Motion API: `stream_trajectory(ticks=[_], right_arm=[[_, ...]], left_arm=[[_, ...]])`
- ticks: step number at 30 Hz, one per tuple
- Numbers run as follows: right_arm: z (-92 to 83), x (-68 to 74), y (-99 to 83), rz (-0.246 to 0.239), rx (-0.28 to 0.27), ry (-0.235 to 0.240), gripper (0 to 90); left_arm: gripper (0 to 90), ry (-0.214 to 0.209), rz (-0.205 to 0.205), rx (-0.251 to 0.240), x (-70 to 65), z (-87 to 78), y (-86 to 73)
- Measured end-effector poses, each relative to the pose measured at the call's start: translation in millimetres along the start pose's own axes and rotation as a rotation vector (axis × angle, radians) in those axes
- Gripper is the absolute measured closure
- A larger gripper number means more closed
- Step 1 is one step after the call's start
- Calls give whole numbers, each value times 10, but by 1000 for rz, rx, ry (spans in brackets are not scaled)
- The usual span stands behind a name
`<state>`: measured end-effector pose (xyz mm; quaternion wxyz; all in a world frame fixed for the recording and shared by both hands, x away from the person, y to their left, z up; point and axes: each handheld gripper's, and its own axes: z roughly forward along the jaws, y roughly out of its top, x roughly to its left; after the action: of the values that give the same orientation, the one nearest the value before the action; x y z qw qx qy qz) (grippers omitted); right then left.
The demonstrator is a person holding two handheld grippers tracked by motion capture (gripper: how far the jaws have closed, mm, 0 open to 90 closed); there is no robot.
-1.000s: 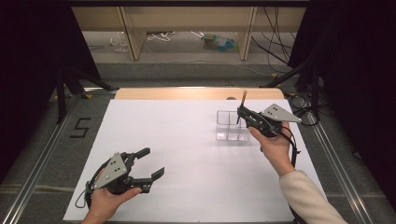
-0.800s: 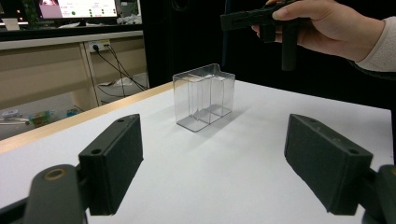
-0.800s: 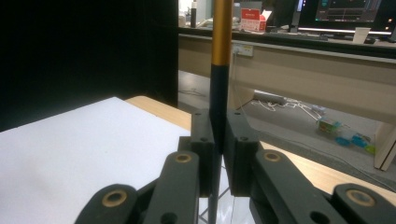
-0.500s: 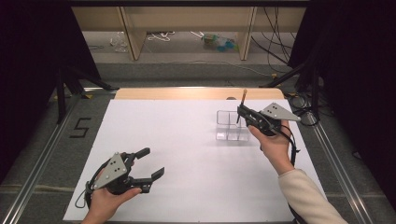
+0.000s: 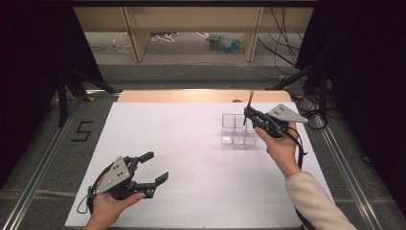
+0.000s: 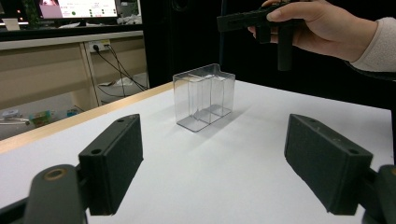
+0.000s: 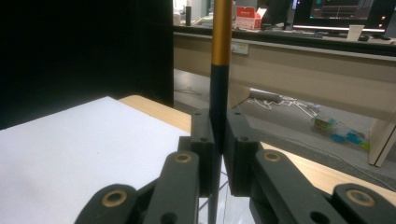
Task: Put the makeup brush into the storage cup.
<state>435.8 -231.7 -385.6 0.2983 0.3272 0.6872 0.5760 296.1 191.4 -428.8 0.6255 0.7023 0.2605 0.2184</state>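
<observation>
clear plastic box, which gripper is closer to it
Right. The right gripper hovers at the clear plastic box, just over its right side, clamping an upright black and gold stick. The left gripper sits open near the table's front left, well apart from the box.

Both grippers (image 5: 152, 168) (image 5: 249, 116) are matte black with grey triangle plates on top. Brass-coloured pivot pins, black cables. Cream sleeve (image 5: 313, 201) on the right arm.
</observation>
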Motion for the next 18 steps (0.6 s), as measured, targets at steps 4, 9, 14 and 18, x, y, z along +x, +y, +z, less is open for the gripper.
stream_trajectory(ticks=[4, 9, 14, 18], right_arm=[[-1, 5, 4, 15, 21, 1, 841], [14, -8, 2, 13, 28, 1, 841], [30, -12, -6, 14, 22, -7, 841], [45, -28, -2, -4, 11, -13, 841]], left_arm=[[195, 0, 1, 0, 0, -1, 1], [195, 0, 0, -1, 1, -1, 1], [195, -2, -2, -3, 2, -1, 2], [195, -2, -2, -1, 0, 1, -1]])
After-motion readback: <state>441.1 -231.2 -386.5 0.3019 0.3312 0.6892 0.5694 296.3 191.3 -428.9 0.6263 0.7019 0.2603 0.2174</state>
